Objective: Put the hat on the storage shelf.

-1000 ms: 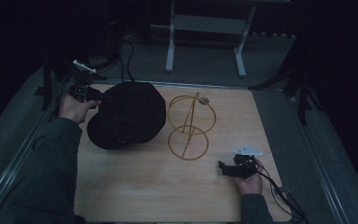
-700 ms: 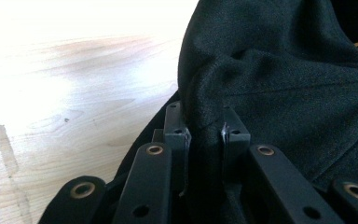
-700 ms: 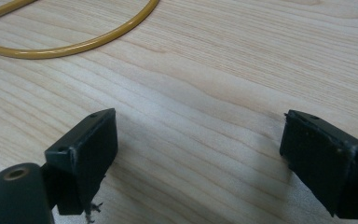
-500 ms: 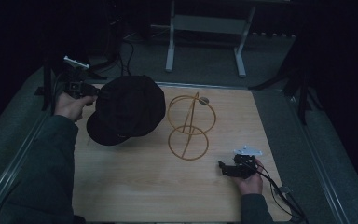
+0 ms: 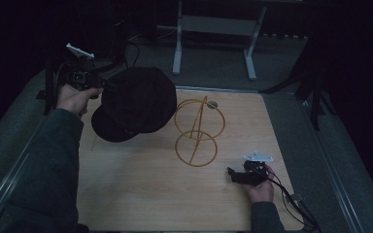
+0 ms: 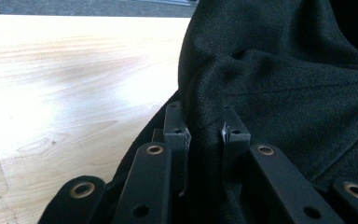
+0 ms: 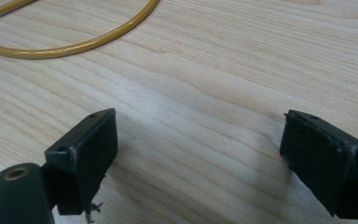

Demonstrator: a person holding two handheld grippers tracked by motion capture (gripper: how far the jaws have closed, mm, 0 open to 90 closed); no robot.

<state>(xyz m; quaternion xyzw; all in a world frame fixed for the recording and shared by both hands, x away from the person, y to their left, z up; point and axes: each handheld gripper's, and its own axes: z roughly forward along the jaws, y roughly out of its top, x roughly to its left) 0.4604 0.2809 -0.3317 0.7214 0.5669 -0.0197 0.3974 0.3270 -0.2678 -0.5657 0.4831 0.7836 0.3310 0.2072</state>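
A black cap (image 5: 136, 103) hangs tilted above the left part of the wooden table (image 5: 141, 194), raised off it. My left gripper (image 5: 106, 85) is shut on the cap's edge at the upper left. In the left gripper view a fold of the cap's fabric (image 6: 261, 79) is pinched between the fingertips (image 6: 177, 126). A golden wire stand (image 5: 197, 127) with a ring base stands at the table's middle, just right of the cap. My right gripper (image 5: 230, 173) rests low at the front right, open, with bare wood between its fingers (image 7: 86, 154).
A curve of the stand's ring base (image 7: 74, 44) lies beyond my right gripper. A small grey disc (image 5: 212, 104) sits behind the stand. White metal table legs (image 5: 177, 43) stand on the floor past the far edge. A cable (image 5: 291, 199) trails from the right gripper.
My left gripper has lifted the cap up and back toward the far left, so it now hangs clear of the table. The right gripper has stayed in place.
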